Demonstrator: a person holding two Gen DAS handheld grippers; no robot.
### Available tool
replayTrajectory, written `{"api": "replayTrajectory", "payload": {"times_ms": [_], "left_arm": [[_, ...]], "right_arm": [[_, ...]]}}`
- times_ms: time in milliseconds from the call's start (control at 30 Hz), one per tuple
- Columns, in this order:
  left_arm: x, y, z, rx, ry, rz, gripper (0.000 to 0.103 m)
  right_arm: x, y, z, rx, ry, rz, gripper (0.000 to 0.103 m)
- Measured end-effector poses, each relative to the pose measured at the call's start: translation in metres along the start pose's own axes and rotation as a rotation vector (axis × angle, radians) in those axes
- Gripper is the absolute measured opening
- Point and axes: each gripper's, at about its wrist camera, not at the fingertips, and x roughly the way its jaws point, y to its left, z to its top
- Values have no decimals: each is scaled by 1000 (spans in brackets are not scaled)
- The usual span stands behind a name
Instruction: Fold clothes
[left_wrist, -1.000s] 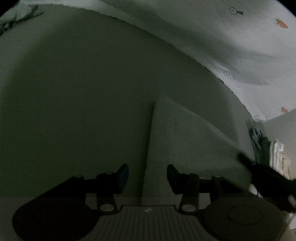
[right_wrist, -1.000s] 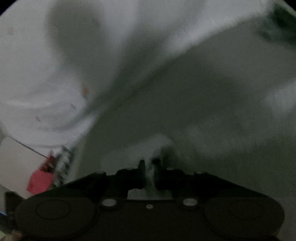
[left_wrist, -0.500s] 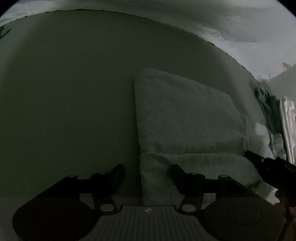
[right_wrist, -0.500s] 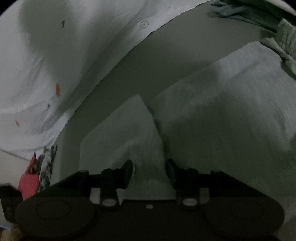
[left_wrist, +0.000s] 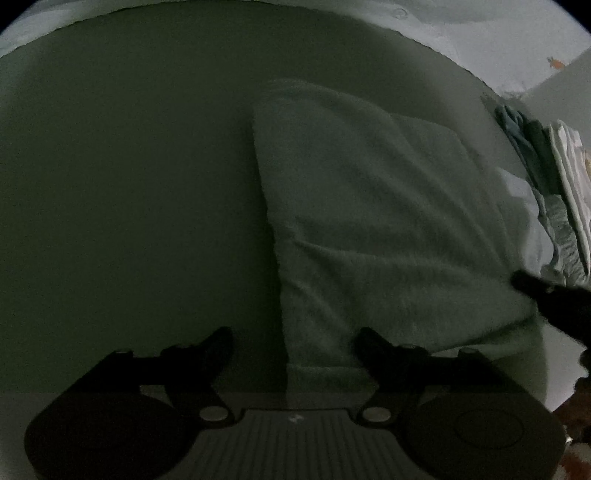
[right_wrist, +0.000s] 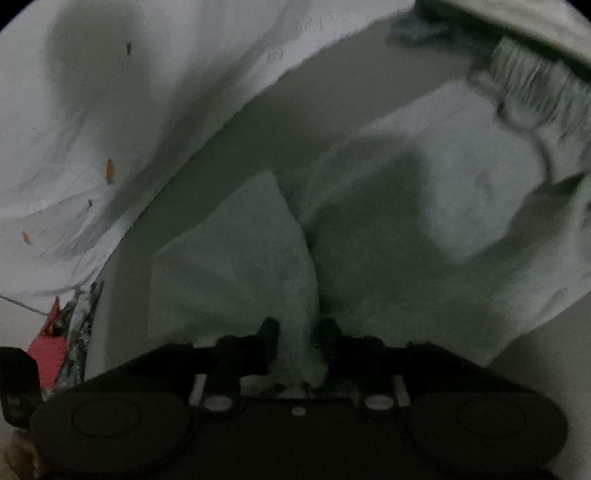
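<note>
My left gripper (left_wrist: 293, 341) stands with jaws spreading wide, one finger on the dark green surface (left_wrist: 129, 184), the other over the near corner of the folded pale towel (left_wrist: 369, 229), pads clear of the cloth. A second ago these jaws were narrower and the towel showed as a raised wedge; now it lies flat in layers, filling the centre of my left view. My right gripper (right_wrist: 297, 330) was clamped tight on the cloth a second ago; its jaws are now easing apart, a ridge of towel (right_wrist: 236, 266) between them, and blur hides whether the pads press it. My left hand points steeply down over the towel's left edge; my right slants lower across it, its dark tip (left_wrist: 524, 280) at the towel's right edge. A carrot-print sheet (right_wrist: 92, 147) borders the surface; a stack of clothes (left_wrist: 554, 177) sits at right
</note>
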Motion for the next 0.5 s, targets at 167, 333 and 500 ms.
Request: {"api": "replayTrajectory", "payload": {"times_ms": [167, 333, 500], "left_arm": [[4, -8, -3, 53, 21, -1, 94], [10, -13, -2, 78, 29, 0, 103], [12, -17, -4, 98, 34, 21, 103]], "right_arm": [[-40, -34, -1, 103, -188, -130, 49], [-77, -85, -3, 302, -363, -256, 56], [-83, -110, 3, 340, -416, -383, 58]]}}
